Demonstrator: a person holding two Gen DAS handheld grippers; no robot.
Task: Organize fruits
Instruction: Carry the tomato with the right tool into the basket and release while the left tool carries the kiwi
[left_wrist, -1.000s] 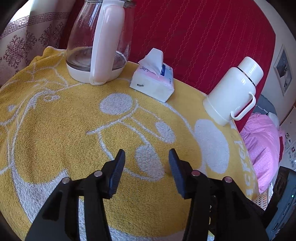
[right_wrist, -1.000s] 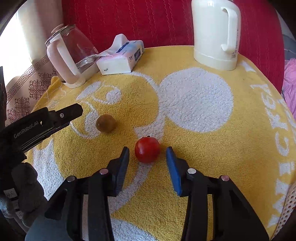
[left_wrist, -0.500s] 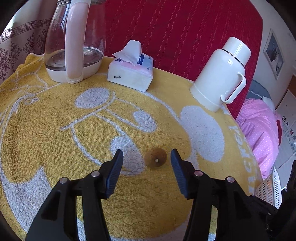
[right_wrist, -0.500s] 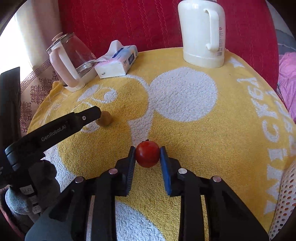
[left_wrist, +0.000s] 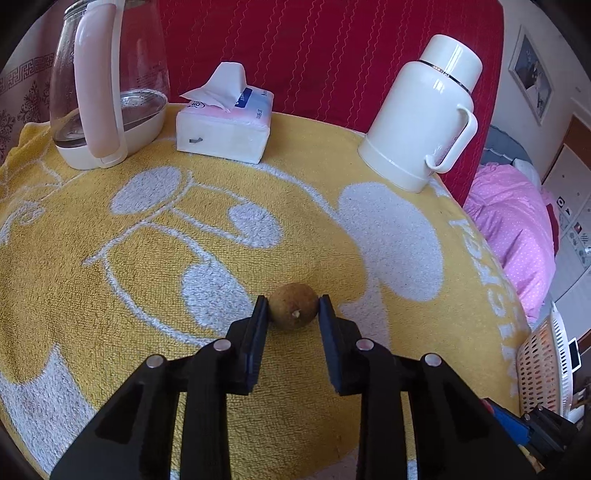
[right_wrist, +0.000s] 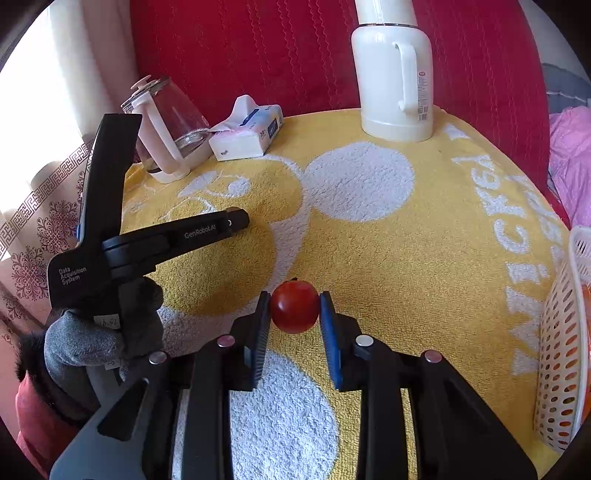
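Now that left gripper (left_wrist: 293, 309) has clamped kiwi (left_wrist: 293, 308), right gripper (right_wrist: 294, 309) holding tomato (right_wrist: 294, 306): you carry both to basket (right_wrist: 561, 332), right.

My right gripper (right_wrist: 294, 308) clamps the tomato (right_wrist: 294, 305) over the yellow towel (right_wrist: 424, 236). Left gripper (right_wrist: 236, 222) reaches in from the left, gloved hand (right_wrist: 99, 332) on it. Basket (right_wrist: 561, 354) at right edge.

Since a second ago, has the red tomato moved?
Yes. The red tomato, clamped in the right hand-held gripper, has shifted rightward over the yellow towel, toward the white basket.
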